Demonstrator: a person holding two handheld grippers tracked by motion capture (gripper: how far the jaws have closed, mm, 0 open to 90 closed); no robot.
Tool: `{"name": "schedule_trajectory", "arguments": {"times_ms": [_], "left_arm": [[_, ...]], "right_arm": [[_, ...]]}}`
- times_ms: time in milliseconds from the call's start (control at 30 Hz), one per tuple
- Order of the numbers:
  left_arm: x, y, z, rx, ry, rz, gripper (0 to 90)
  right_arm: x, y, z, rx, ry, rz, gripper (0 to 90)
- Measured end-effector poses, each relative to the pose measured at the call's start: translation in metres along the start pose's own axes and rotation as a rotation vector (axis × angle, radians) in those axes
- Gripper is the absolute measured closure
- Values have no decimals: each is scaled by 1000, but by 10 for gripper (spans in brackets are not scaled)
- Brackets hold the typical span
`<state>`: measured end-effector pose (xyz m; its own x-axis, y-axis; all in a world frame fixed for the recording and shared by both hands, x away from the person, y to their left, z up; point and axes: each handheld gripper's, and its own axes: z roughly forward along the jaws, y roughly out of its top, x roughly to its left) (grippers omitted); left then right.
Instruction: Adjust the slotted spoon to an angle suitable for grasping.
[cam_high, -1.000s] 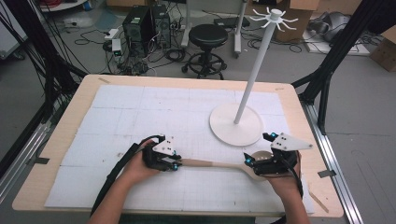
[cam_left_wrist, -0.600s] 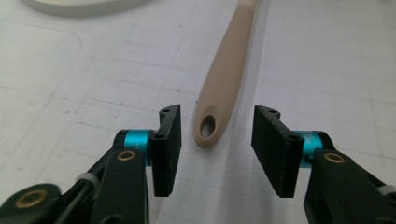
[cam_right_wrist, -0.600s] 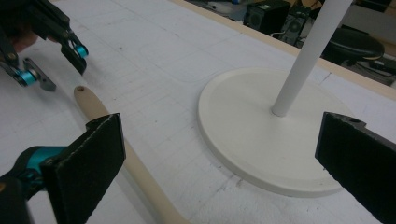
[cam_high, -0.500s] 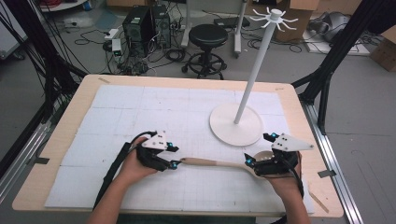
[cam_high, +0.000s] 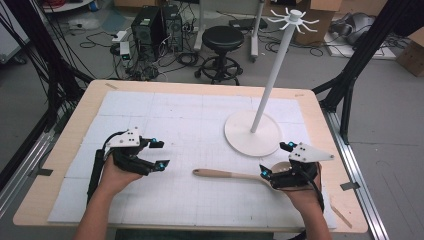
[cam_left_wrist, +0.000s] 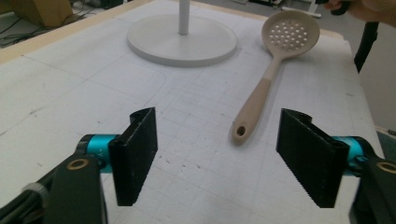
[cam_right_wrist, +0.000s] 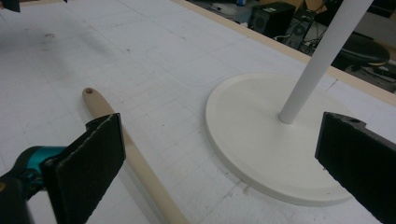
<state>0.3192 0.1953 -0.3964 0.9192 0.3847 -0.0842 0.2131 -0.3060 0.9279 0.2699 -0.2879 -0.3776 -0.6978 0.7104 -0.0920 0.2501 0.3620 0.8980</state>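
High view: my left gripper (cam_high: 159, 153), jaws just opening and empty, sits well left of the spoon (cam_high: 227, 174); my right gripper (cam_high: 276, 161) gapes over its bowl.

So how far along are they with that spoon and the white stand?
Early on, it seems. The slotted spoon lies flat on the table, clear of the stand. The left gripper has just been opening, with nothing between its jaws. The right gripper sits open over the spoon's bowl end. Picking up and hanging probably remain.
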Motion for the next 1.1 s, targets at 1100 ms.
{"name": "schedule_trajectory", "arguments": {"times_ms": [1100], "left_arm": [[-3, 12, -23, -94, 37, 21, 17]], "right_arm": [[1, 2, 0, -7, 24, 2, 2]]}}
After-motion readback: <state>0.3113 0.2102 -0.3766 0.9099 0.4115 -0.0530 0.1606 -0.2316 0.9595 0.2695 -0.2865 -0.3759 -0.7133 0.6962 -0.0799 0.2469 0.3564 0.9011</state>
